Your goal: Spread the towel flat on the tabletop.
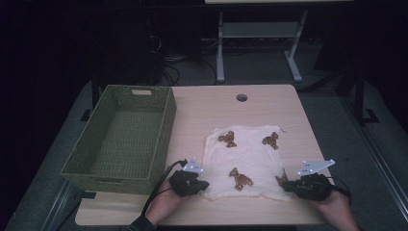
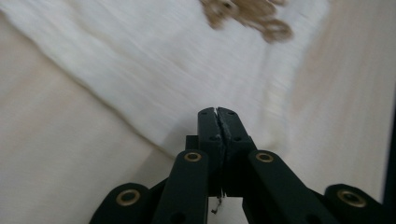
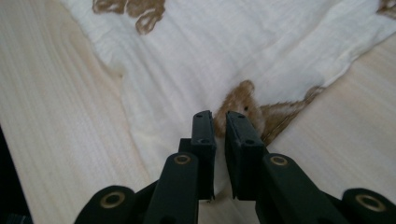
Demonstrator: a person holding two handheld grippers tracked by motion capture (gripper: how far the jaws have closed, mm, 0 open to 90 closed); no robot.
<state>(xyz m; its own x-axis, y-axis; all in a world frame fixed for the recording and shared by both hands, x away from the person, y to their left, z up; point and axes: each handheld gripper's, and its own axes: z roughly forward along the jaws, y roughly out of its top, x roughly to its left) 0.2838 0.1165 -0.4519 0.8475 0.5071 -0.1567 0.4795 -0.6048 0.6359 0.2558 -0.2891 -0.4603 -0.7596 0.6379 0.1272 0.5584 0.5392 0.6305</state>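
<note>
A white cloth (image 1: 250, 156) printed with brown bears lies flat on the wooden table (image 1: 202, 108). My left gripper (image 1: 206, 184) rests at the cloth's near left corner. In the left gripper view its jaws (image 2: 218, 112) are pressed together, with a sliver of white cloth (image 2: 163, 60) caught between the tips. My right gripper (image 1: 285, 184) is at the near right corner. Its jaws (image 3: 219, 116) are shut on a small pucker of cloth (image 3: 210, 46) right at a bear print (image 3: 243, 105).
An empty green woven basket (image 1: 103, 182) stands on the table's left side, close beside my left hand. A round cable hole (image 1: 241, 97) sits near the table's far edge. Bare wood shows beyond the cloth and along the near edge.
</note>
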